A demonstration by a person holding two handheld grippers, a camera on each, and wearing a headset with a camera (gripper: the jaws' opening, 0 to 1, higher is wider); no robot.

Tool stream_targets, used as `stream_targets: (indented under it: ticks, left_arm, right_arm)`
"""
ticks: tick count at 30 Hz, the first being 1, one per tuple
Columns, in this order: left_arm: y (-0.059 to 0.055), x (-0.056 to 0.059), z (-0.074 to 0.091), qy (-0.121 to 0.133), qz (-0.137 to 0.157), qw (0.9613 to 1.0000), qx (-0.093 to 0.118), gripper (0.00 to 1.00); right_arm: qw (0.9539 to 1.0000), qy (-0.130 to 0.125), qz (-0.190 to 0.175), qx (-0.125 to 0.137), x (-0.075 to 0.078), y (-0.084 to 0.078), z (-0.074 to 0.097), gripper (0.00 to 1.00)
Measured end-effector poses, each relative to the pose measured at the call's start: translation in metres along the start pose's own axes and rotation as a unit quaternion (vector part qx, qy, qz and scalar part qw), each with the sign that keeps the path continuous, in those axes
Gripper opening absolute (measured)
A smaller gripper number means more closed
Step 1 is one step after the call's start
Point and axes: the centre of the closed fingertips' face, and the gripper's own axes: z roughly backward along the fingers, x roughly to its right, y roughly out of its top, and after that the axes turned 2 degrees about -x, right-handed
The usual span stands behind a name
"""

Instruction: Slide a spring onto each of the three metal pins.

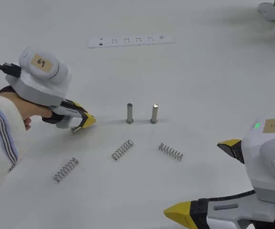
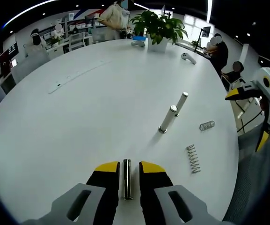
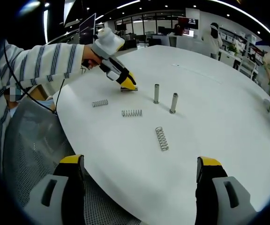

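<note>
Springs (image 1: 122,149) lie on the open tabletop (image 1: 199,71) by two upright pins (image 1: 129,113); our left claw (image 2: 129,168) grips a third pin (image 2: 127,185), and our right claw (image 3: 140,161) gapes wide at the edge.

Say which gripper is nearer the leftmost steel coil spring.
Left. The left gripper, shut on a flat-lying metal pin, sits just beyond the leftmost steel coil spring; the right gripper hangs open well off to its right.

You've got bright, even overhead light. The white table (image 1: 199,71) is nearly washed out, with soft, faint shadows by the standing pins (image 1: 129,113). Both gripper views bend hard at the edges, ceiling strips (image 3: 46,21) glare, and mid-frame is sharp.
</note>
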Motion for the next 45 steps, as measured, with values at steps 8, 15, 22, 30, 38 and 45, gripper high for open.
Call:
stream_targets:
  ticks: [8,15,22,30,38,45]
  left_arm:
    - [-0.008,0.002,-0.007,-0.002,-0.007,0.9998,-0.02,0.07]
    - [-0.009,0.001,-0.011,0.002,-0.015,0.9996,-0.024,0.02]
    - [-0.009,0.003,-0.01,0.012,-0.022,0.9993,-0.027,0.01]
    - [-0.009,0.003,-0.009,0.015,-0.021,0.9992,-0.03,0.0]
    - [-0.009,0.002,-0.009,0.026,0.01,0.999,-0.034,0.0]
    - [-0.012,0.002,-0.007,0.023,0.023,0.9986,-0.042,0.0]
  right_arm:
    - [1.0,0.003,-0.002,0.0,-0.001,-0.001,-0.001,0.98]
    - [0.9998,0.012,-0.015,-0.004,-0.003,-0.007,-0.005,0.98]
    - [0.9998,0.011,-0.016,-0.007,-0.003,-0.01,-0.004,0.97]
    - [0.9997,0.013,-0.019,0.005,-0.002,-0.005,-0.002,0.97]
    - [0.9988,0.022,-0.033,0.027,-0.003,0.003,0.004,0.97]
    - [0.9975,0.02,-0.044,0.053,0.0,0.012,0.008,0.97]
